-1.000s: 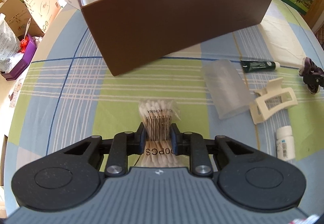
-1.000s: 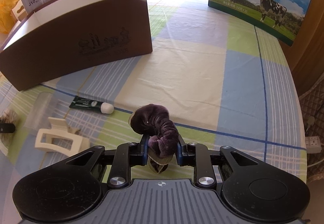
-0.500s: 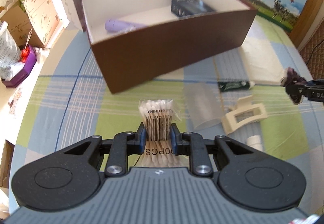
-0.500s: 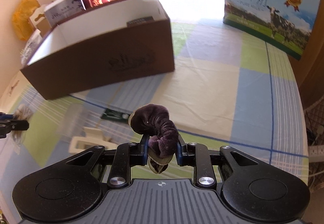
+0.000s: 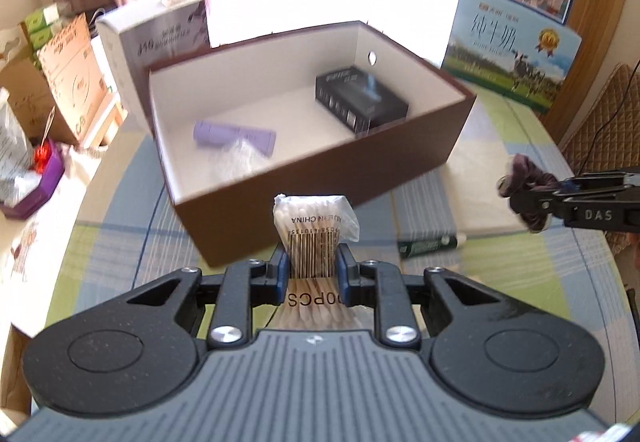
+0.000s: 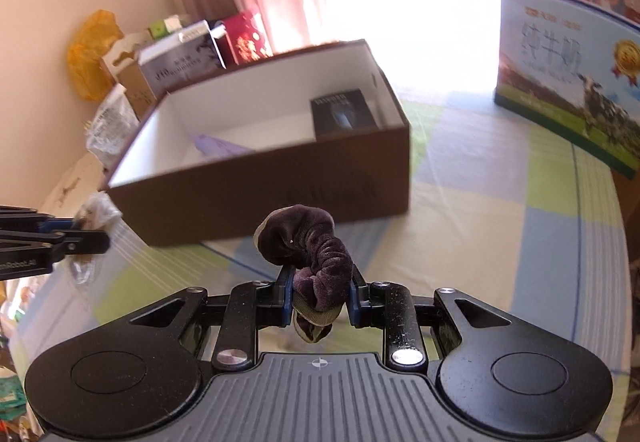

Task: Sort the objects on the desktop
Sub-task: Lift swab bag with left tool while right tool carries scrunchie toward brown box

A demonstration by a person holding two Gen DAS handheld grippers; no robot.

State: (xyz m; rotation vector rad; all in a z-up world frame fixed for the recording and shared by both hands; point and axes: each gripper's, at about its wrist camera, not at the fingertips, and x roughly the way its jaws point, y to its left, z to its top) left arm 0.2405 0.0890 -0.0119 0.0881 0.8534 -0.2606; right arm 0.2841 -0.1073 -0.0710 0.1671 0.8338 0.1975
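— What is gripped by the left tongs [image 5: 311, 269]?
— A clear packet of cotton swabs [image 5: 315, 230], barcode printed on its face, is clenched upright above the checked desk [image 5: 112, 262], just before the brown box [image 5: 320, 178].

— And the right tongs [image 6: 319, 292]?
— A dark purple velvet scrunchie [image 6: 316, 258] is clamped there, held off the desk near the box's long wall.

— What is seen inside the box?
— A lilac tube [image 5: 234, 133], a black carton [image 5: 362, 103] and a crumpled clear packet [image 5: 236, 162] are lying on its white floor.
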